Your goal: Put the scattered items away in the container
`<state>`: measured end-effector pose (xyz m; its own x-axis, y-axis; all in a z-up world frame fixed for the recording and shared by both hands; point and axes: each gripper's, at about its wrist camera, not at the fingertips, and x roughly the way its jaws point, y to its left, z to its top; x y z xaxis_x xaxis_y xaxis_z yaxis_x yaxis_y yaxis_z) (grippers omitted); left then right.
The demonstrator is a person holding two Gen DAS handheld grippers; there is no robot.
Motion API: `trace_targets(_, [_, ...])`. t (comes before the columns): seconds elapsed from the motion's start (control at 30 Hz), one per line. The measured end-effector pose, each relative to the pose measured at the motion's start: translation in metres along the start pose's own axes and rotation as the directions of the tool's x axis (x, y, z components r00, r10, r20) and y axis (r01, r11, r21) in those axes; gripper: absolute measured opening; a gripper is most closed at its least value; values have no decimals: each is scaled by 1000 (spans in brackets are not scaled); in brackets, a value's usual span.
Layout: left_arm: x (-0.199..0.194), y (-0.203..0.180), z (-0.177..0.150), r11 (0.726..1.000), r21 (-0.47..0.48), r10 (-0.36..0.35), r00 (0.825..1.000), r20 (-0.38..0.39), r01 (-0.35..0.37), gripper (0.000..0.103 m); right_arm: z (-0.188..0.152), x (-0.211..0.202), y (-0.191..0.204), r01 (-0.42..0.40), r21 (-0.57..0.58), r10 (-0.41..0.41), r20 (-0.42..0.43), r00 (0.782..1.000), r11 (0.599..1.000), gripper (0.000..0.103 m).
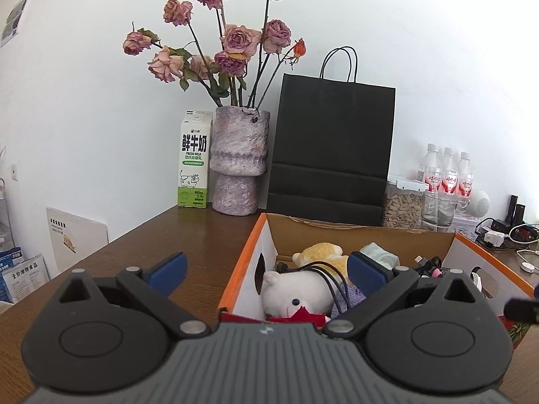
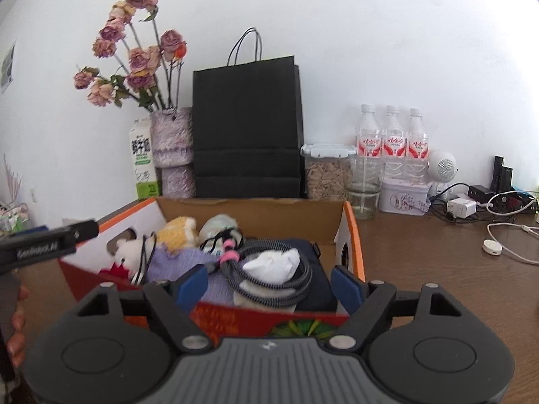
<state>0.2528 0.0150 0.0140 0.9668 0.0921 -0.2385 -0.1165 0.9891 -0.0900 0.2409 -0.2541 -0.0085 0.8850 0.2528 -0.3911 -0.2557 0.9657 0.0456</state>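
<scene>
The cardboard box (image 2: 256, 210), orange-edged with white outer walls, sits on the brown wooden table (image 2: 438, 269) and already holds the gathered things: a white plush toy (image 1: 296, 294) with a red scarf at about 9 o'clock inside it, a yellow plush (image 1: 321, 252) behind that toward 11 o'clock, a pale crumpled packet (image 2: 220, 224) at 12 o'clock, a coiled braided cable (image 2: 269, 269) with a pink tie lying around a white wad (image 2: 273, 261) near the centre, and a dark pouch (image 2: 316, 282) under them toward 3 o'clock. The right gripper (image 2: 269, 286) hangs over the box's near wall with its blue pads spread wide apart and nothing between them but the view of the contents; no pad presses on anything. The left gripper (image 1: 266, 269) is likewise spread, its left pad over bare table at 9 o'clock of the box and its right pad over the box interior, gripping nothing. Beyond the box at 12 o'clock stands a black paper bag (image 2: 246, 128); at 10 o'clock a mottled vase (image 1: 239, 161) of dried roses and a milk carton (image 1: 194, 163); at 2 o'clock a jar of seeds (image 2: 326, 175), a glass (image 2: 365, 188), three water bottles (image 2: 390, 141) and a tin (image 2: 402, 198), with chargers and white cables (image 2: 505, 239) farther toward 3 o'clock.
</scene>
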Motion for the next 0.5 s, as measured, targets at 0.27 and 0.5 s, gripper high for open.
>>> trace_targets(0.27, [-16, 13, 0, 1000, -25, 14, 1000, -3, -14, 103, -24, 4, 14, 14, -35, -20, -184, 983, 999, 38])
trace_targets(0.5, [-23, 22, -5, 999, -32, 17, 1000, -15, -18, 103, -29, 20, 17, 6, -4, -7, -256, 967, 1000, 11])
